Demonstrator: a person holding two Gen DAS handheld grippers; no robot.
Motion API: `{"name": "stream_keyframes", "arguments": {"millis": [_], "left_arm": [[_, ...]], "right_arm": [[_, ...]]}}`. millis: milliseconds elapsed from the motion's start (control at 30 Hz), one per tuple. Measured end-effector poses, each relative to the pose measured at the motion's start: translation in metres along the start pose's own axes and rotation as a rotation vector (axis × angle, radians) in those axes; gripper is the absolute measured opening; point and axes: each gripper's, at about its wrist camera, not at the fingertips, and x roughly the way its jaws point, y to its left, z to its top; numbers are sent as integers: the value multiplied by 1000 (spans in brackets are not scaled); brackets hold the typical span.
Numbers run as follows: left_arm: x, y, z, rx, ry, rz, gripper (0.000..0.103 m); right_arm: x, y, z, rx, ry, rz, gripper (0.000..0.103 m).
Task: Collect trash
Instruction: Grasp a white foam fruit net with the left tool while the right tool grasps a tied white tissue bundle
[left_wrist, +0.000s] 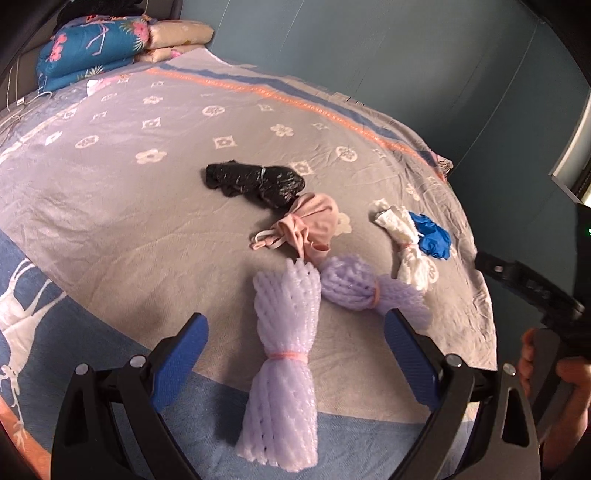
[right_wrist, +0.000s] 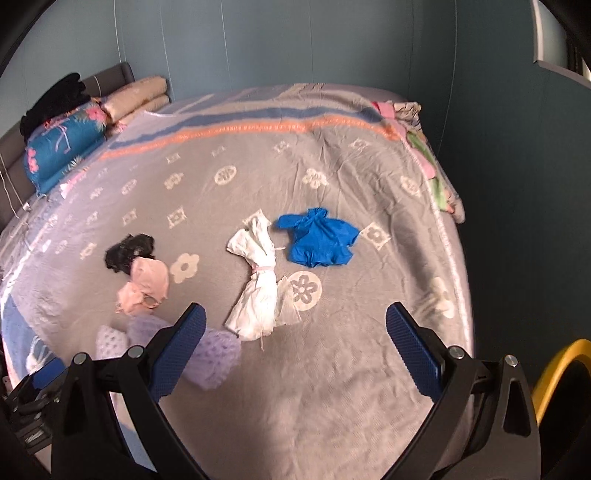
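The left gripper (left_wrist: 295, 332) hangs spread wide above the bed (left_wrist: 110, 192), a banded foam net (left_wrist: 284, 354) lying between its fingers. A second foam net (left_wrist: 354, 284) sits at 1 o'clock, touching the first. The right gripper (right_wrist: 295, 332) is likewise spread, with a white tied wrapper (right_wrist: 258, 284) at 12 o'clock and a blue glove (right_wrist: 319, 238) just beyond.

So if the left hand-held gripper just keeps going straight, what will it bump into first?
Probably the nearer purple foam net bundle: it lies right between the open fingers of the left hand-held gripper, though the height above it is unclear.
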Motion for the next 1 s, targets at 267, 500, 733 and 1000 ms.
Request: {"name": "stream_keyframes", "arguments": {"millis": [267, 500, 733, 1000], "left_arm": [[16, 0, 2, 11, 34, 35, 92], [28, 6, 4, 8, 64, 69, 84], [42, -3, -1, 56, 109, 83, 63], [45, -1, -2, 35, 144, 82, 30]], "right_arm": [[64, 12, 8, 1, 73, -5, 94], [102, 20, 13, -3, 120, -29, 83], [125, 28, 13, -34, 130, -69, 76], [128, 28, 14, -11, 107, -103, 47]]}}
